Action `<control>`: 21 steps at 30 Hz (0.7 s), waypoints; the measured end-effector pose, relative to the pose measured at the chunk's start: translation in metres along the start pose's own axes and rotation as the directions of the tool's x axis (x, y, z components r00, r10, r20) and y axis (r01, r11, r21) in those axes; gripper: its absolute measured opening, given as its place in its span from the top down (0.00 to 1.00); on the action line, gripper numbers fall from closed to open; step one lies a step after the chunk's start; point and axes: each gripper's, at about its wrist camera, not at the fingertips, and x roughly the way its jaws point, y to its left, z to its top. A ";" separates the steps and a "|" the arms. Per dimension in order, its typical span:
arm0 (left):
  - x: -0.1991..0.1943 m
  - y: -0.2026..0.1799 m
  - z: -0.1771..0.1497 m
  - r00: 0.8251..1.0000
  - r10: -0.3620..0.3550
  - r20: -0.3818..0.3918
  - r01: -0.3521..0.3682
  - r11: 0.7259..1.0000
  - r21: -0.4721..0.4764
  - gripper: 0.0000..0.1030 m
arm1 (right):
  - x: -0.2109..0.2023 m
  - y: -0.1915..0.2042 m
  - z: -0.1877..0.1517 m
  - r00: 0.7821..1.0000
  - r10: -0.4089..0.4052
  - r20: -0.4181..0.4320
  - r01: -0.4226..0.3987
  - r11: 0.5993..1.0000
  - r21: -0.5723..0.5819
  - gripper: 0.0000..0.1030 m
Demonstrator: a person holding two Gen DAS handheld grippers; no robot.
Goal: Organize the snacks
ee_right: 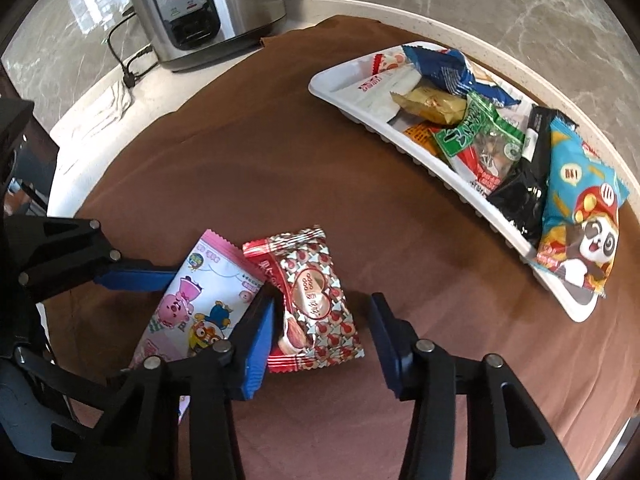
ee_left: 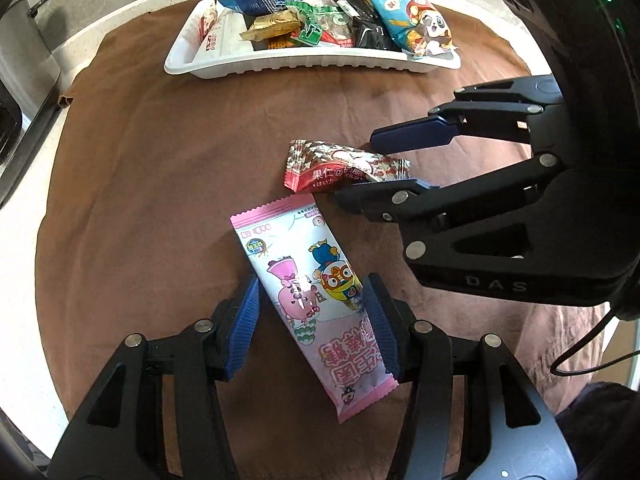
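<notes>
2 snacks lie loose on the brown cloth [ee_left: 160, 184], mid-frame, below the white tray [ee_left: 280, 65] at top. The pink cartoon packet [ee_left: 308, 292] sits between the left gripper's [ee_left: 312, 320] spread fingers, its long axis running diagonally up-left, not yet pinched. The red foil packet [ee_right: 316, 300] lies between the right gripper's [ee_right: 320, 344] open fingers, nearer the left one.
</notes>
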 end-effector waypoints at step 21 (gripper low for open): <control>-0.004 0.018 0.004 0.999 -0.036 0.029 0.038 0.998 -0.059 0.79 | -0.018 -0.025 -0.016 0.993 0.110 0.046 -0.116 0.983 0.144 0.83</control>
